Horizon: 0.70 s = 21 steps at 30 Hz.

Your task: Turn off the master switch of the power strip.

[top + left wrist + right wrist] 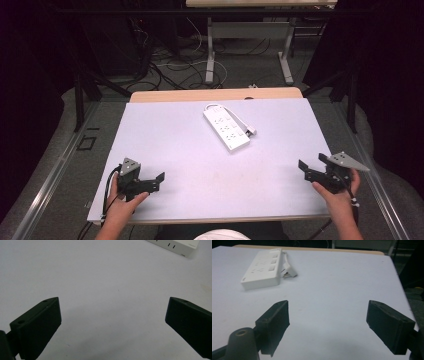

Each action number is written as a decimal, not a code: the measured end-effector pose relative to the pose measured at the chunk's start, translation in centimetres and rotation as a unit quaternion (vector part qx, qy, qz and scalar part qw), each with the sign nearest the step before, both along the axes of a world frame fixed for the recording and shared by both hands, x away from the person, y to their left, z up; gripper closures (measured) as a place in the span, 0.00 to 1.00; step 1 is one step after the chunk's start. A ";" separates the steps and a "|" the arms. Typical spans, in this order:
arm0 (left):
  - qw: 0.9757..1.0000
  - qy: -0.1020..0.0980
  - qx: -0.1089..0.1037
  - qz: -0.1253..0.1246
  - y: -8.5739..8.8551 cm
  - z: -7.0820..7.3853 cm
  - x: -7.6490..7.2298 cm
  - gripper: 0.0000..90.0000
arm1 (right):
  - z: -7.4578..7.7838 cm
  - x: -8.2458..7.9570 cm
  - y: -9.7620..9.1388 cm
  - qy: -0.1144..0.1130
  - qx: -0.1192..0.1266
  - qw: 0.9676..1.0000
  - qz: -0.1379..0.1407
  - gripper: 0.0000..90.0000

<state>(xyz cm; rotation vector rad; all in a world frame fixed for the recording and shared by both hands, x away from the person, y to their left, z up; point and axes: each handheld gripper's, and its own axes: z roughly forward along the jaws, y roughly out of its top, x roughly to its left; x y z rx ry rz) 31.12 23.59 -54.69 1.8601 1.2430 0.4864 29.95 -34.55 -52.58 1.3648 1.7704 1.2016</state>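
A white power strip (226,127) lies flat and at an angle on the far middle of the white table top (165,135), its short cord looped back and its plug (250,131) lying beside it. My left gripper (158,181) rests low at the near left, open, with nothing between its jaws. My right gripper (311,161) is at the near right, also open and empty. The left gripper view has its gripper (112,302) over bare table, with a corner of the strip (177,245) at the top right. From the right gripper (327,303), the strip (263,268) and plug (289,271) lie ahead to the left.
The white sheet covers a wooden table whose far edge (215,94) shows as a tan band. The right table edge (398,277) is close to my right gripper. Beyond the table, cables (170,65) lie on the floor by another table's legs (210,55).
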 end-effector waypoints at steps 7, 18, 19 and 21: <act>1.000 -0.008 -0.010 0.005 0.1 0.1 -0.1 0.00 | -1.1 0.1 1.4 0.000 -0.023 1.000 0.021 0.21; 1.000 -0.016 -0.015 0.015 0.6 0.3 -0.5 0.00 | -0.6 0.3 2.1 -0.012 -0.047 0.998 0.036 0.25; 1.000 -0.015 -0.018 0.017 0.6 0.3 -0.6 0.00 | -0.6 0.3 2.1 -0.012 -0.047 0.998 0.036 0.25; 1.000 -0.016 -0.018 0.018 0.6 0.3 -0.6 0.00 | -0.4 0.5 2.4 -0.015 -0.047 0.998 0.040 0.25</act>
